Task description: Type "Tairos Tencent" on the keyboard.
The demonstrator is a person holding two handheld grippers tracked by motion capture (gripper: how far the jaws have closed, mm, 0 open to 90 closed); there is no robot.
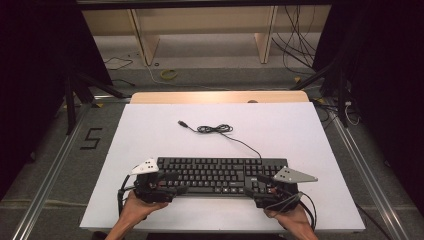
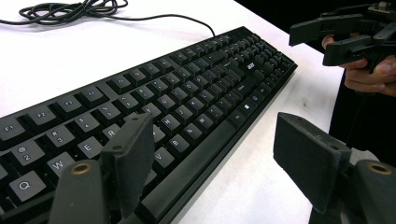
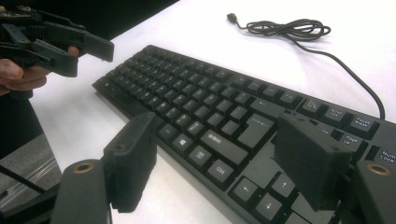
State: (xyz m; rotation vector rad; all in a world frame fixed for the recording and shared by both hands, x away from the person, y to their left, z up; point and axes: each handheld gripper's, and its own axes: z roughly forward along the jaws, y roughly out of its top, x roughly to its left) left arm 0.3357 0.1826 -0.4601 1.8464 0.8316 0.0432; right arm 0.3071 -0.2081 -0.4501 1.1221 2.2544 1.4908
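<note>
Keyboard: black full-size plastic keyboard (image 1: 216, 175) lies flat near the front edge of the white tabletop (image 1: 150, 130).
Cable: its thin black cord (image 1: 220, 131) lies coiled behind it.
Left gripper (image 1: 176, 190): jaws apart, straddling the keyboard's front left edge.
Right gripper (image 1: 256, 192): jaws apart over the front right corner.

A keyboard (image 1: 217, 175) lies on the table (image 1: 150, 130), its coiled cable (image 1: 215, 129) behind it.

Right gripper (image 3: 215, 163): jaws spread apart above the right end of the black keyboard (image 3: 219, 116). Keyboard cable (image 3: 289, 30) coiled on white tabletop (image 3: 196, 28). Left gripper (image 3: 91, 56) at upper left, beyond the keyboard's far end.
</note>
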